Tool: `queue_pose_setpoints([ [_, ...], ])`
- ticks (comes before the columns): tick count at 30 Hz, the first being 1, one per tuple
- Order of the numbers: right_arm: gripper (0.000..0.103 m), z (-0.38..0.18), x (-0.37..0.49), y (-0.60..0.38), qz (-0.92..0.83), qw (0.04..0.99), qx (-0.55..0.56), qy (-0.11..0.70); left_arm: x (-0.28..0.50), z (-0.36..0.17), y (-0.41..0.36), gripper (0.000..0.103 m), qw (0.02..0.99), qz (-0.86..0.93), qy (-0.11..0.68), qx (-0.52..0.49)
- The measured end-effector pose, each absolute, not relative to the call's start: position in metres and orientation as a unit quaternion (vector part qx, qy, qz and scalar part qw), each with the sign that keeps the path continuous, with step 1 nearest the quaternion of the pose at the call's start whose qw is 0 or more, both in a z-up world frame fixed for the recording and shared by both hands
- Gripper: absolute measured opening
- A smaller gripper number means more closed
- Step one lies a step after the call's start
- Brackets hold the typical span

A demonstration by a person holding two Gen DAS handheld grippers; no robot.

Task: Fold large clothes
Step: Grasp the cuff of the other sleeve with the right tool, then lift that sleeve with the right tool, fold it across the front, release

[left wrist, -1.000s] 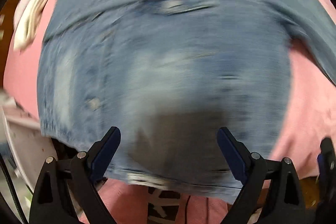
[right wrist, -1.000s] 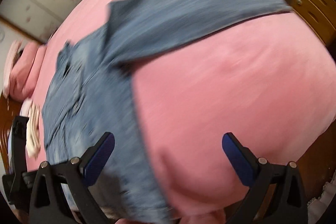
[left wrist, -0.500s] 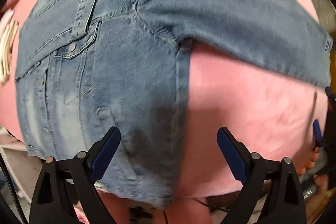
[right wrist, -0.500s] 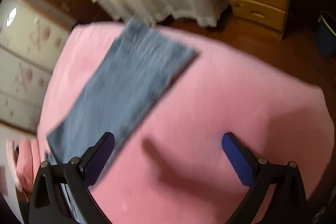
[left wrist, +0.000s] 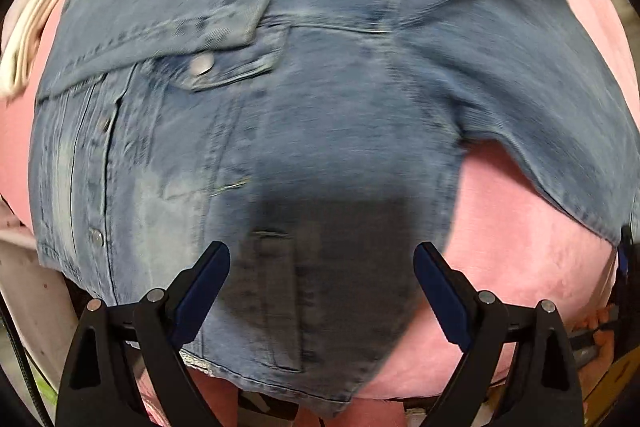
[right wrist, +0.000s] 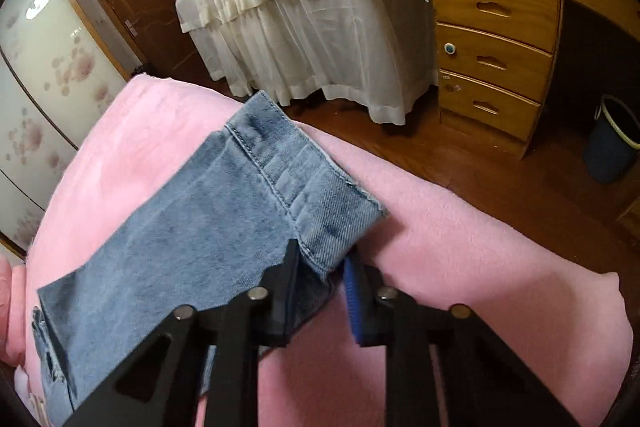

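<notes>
Across the pink blanket [right wrist: 460,247], sleeve [right wrist: 224,211] points toward drawers [right wrist: 492,39].

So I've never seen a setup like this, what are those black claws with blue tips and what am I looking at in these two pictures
Those claws are hand-held grippers: a person carries one in each hand, and each has a wide-angle camera looking along its two fingers. The left gripper looks straight down, jaws open and empty, over a denim jacket spread on a pink blanket. The right gripper has just been closing its jaws, which now pinch the jacket's sleeve cuff near the blanket's edge. Behind it are a wooden drawer chest and a white lace cover.
</notes>
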State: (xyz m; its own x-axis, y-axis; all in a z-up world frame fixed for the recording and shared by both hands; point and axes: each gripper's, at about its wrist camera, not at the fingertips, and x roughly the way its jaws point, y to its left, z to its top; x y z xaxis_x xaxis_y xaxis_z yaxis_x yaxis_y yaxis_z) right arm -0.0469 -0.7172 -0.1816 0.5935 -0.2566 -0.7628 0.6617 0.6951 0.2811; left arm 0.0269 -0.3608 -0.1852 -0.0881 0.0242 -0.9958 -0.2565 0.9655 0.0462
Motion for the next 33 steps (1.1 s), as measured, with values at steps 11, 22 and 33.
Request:
queue_pose_setpoints([
  [11,0.012,-0.078,-0.051,-0.612,-0.225,0.908,0.214,0.281,0.031,-0.118,-0.258,0.092,0.762,0.038,0.642,-0.078],
  [22,0.012,-0.017,-0.010,-0.394,-0.073,0.952,0.213,0.205,0.031,-0.085,-0.096,0.092,0.806,0.037,0.585,-0.079],
  [33,0.016,-0.165,0.042,-0.198,0.003,0.900,0.082,0.428,0.021,-0.124,0.035,0.092,0.787,0.091,0.597,-0.128],
])
